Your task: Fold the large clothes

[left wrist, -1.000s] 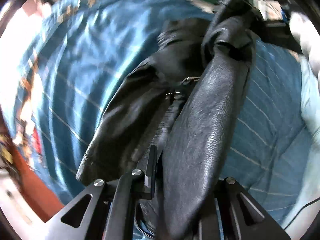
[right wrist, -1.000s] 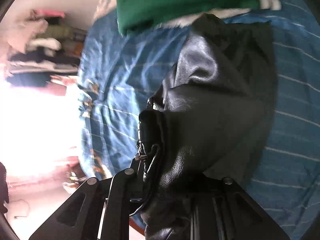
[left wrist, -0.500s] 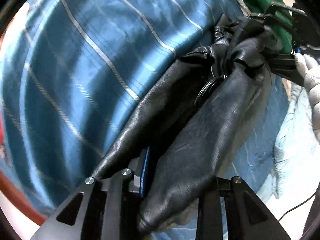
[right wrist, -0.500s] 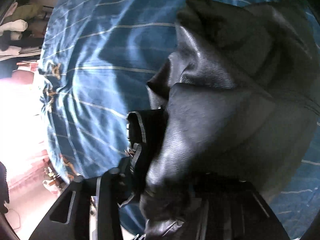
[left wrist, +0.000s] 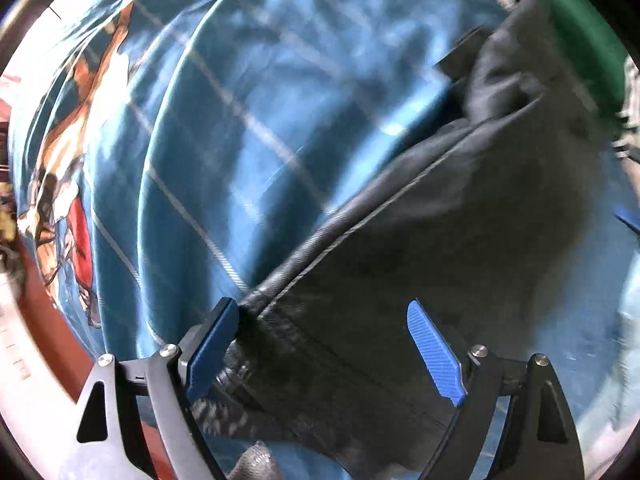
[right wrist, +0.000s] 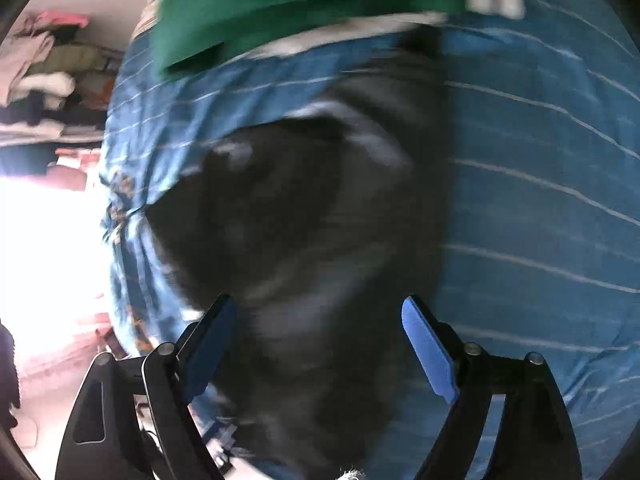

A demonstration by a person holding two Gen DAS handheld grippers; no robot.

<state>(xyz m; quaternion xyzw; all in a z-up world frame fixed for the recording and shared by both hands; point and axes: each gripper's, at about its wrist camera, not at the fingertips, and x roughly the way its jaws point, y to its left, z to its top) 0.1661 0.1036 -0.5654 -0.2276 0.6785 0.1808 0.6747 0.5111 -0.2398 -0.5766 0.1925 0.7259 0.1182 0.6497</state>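
A black leather jacket (left wrist: 460,248) lies spread on the blue striped bed cover (left wrist: 224,152). My left gripper (left wrist: 320,344) is open just above the jacket's near edge, its blue pads apart and holding nothing. In the right wrist view the same jacket (right wrist: 312,240) lies blurred on the cover (right wrist: 540,200), and my right gripper (right wrist: 316,340) is open over it, empty.
A folded green garment (right wrist: 280,4) lies at the far end of the bed, also in the left wrist view (left wrist: 576,40). Shelves of clothes (right wrist: 52,80) stand at the left. The bed's edge and a reddish floor (left wrist: 44,320) are at the left.
Both grippers were shut on the jacket and held it bunched up. Both have opened, and the jacket now lies flat on the bed.
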